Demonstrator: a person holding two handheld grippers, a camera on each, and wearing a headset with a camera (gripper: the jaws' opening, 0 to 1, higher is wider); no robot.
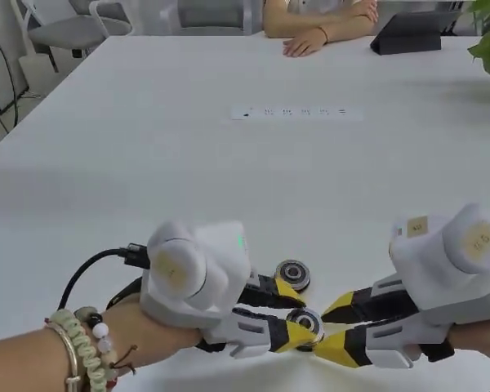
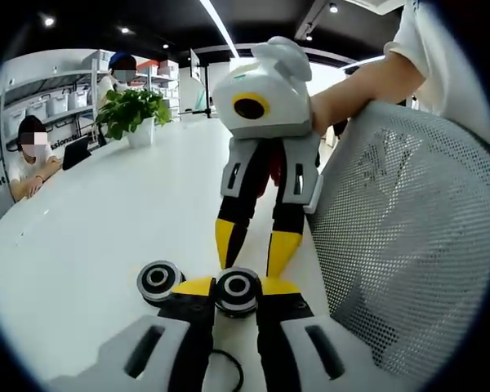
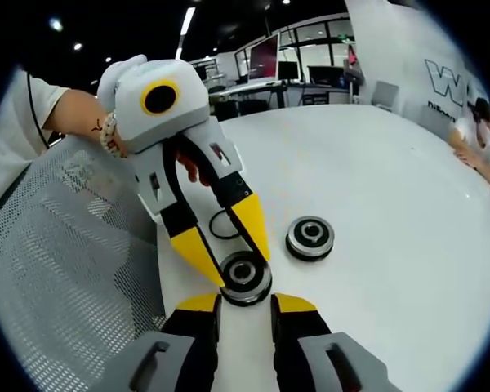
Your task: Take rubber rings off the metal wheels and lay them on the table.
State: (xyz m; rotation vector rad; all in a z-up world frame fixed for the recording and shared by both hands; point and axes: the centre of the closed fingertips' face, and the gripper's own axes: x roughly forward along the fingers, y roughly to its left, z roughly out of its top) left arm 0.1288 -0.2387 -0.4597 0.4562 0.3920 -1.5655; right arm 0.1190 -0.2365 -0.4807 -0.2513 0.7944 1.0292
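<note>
Two tools meet on the near wheel point(image 3: 245, 276); your left tool point(image 2: 238, 287) clamps it, your right tool point(image 1: 318, 328) stands parted at its rim; hook only the ring point(image 3: 247, 299), peel outward, lay it on the bench point(image 3: 376, 180); second wheel point(image 3: 310, 237) sits just beyond.

near wheel point(image 3: 245, 278) and far wheel point(image 3: 310, 238) lie flat, metal, black-rimmed — loose rubber ring point(image 3: 221, 224) just beside.

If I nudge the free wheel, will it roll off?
Probably not: the free wheel lies flat on the table, so it should slide, not roll. It looks metal, likely heavy for its size, and may skid on the smooth top.
</note>
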